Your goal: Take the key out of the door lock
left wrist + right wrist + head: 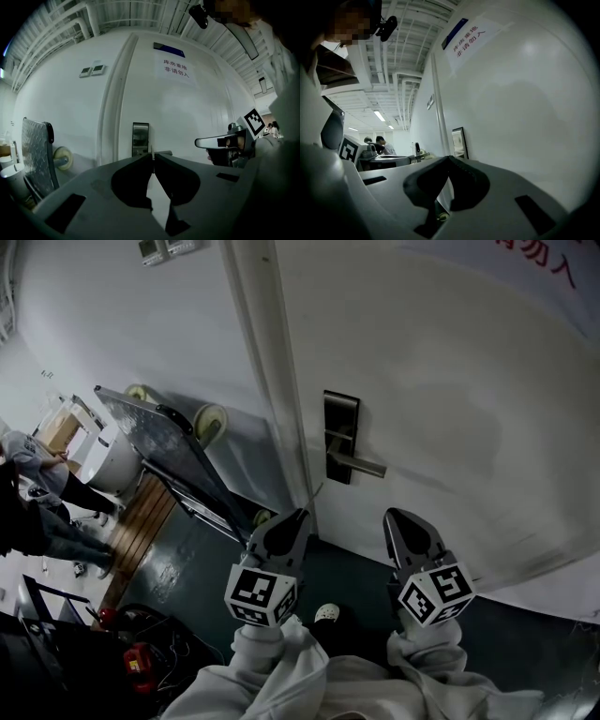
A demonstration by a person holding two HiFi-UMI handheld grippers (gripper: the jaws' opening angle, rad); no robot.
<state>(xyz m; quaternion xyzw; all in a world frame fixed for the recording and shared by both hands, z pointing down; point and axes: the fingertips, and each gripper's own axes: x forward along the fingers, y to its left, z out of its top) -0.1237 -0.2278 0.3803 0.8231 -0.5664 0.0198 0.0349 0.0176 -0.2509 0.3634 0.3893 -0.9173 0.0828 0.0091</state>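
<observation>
A dark lock plate (339, 432) with a silver lever handle (361, 463) sits on the white door (450, 381). My left gripper (298, 514) is held just below and left of the lock, close to the door edge. Its jaws are shut, and a thin pale key (151, 150) pokes up from between the tips (152, 157), in front of the lock plate (140, 138). In the head view the key (312, 495) is a fine sliver apart from the lock. My right gripper (394, 515) hangs below the handle, shut and empty (449, 159).
A metal checker-plate trolley (159, 442) with pale wheels leans against the wall left of the door. People stand at the far left (37, 493). A red tool (139, 659) and cables lie on the dark floor. A printed sign (176, 68) hangs on the door.
</observation>
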